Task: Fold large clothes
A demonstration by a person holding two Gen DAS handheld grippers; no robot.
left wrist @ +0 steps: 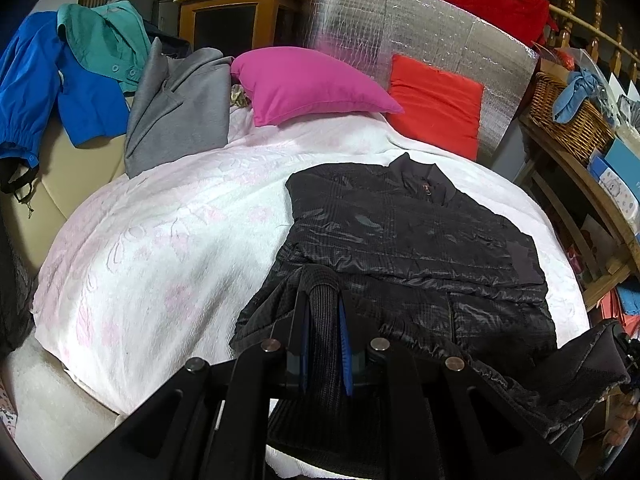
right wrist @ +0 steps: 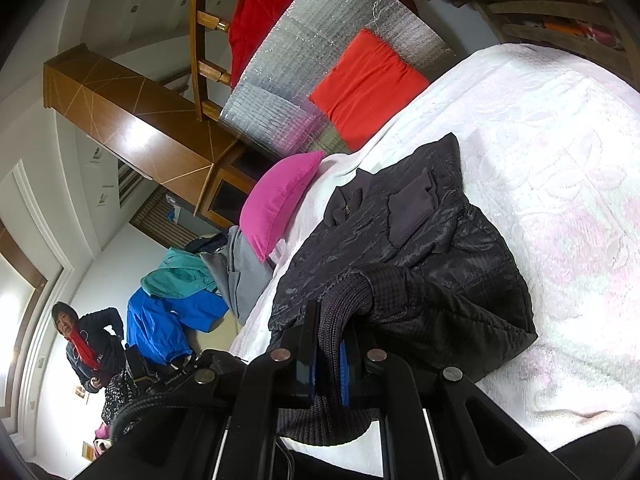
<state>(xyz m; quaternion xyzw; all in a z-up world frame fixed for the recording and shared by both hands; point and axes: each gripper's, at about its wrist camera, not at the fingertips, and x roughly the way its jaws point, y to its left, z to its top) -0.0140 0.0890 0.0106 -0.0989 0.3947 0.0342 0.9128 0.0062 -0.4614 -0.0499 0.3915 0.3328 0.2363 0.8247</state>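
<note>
A black quilted jacket (left wrist: 416, 236) lies on the white bedspread (left wrist: 168, 240), collar toward the pillows. My left gripper (left wrist: 324, 312) is shut on a ribbed knit cuff (left wrist: 322, 300) of the jacket, at its near edge. In the right wrist view the jacket (right wrist: 400, 248) lies partly folded, and my right gripper (right wrist: 332, 344) is shut on the other ribbed cuff (right wrist: 340, 308), held over the near edge. The right gripper also shows in the left wrist view at the far right (left wrist: 628, 348), wrapped by the sleeve.
A pink pillow (left wrist: 308, 84) and a red cushion (left wrist: 436, 108) sit at the bed's head against a silver panel (left wrist: 400, 28). Grey (left wrist: 180, 108), teal and blue (left wrist: 60, 80) garments lie at the left. A wicker basket (left wrist: 568, 116) stands on a shelf at the right. A person (right wrist: 88, 344) stands far off.
</note>
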